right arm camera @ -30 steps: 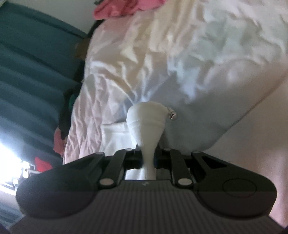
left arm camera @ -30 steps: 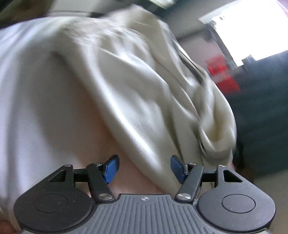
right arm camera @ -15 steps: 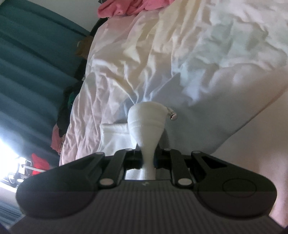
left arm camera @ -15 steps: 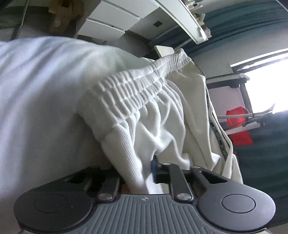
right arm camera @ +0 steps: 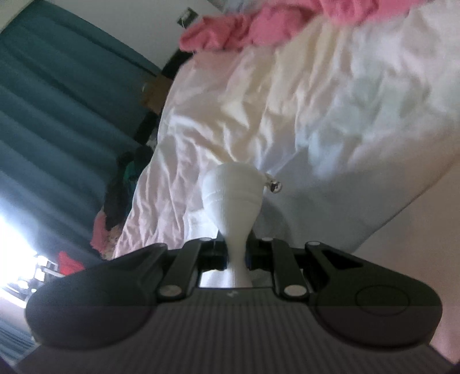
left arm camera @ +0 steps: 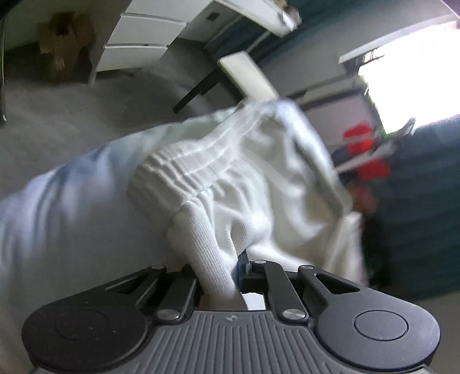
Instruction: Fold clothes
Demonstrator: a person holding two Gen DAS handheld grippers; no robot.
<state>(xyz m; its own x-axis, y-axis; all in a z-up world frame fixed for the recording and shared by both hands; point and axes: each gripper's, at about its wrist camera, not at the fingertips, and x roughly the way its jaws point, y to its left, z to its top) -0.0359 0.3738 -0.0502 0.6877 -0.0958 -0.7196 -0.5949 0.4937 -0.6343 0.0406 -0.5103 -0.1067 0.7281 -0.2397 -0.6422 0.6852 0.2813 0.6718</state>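
Wrinkled white bed sheet (right arm camera: 330,120) fills most of the right wrist view, and it covers a bed that reaches to the top of the picture. On the far end of this bed lies a heap of pink clothes (right arm camera: 258,26). Beside the bed hangs a long teal curtain (right arm camera: 57,120), with a bright window low at the left and some dark and red things on the floor near it.

The left wrist view looks the other way in the room: a grey floor (left arm camera: 86,115), a white chest of drawers (left arm camera: 138,37) at the back, a brown cardboard box (left arm camera: 61,43) beside it, and a red object (left arm camera: 365,152) near a bright window on the right. This view is blurred.

The white ribbed garment with an elastic waistband (left arm camera: 230,178) is held up between the two tools, above the bed. The left tongs (left arm camera: 227,276) are closed on a fold of its ribbed cloth just under the waistband. The right tongs (right arm camera: 235,256) are closed on another bunched part of the cloth, which stands up from them like a small cone. Only the right view shows a small silver metal tip (right arm camera: 274,185) next to this cone; only the left view shows the gathered waistband.
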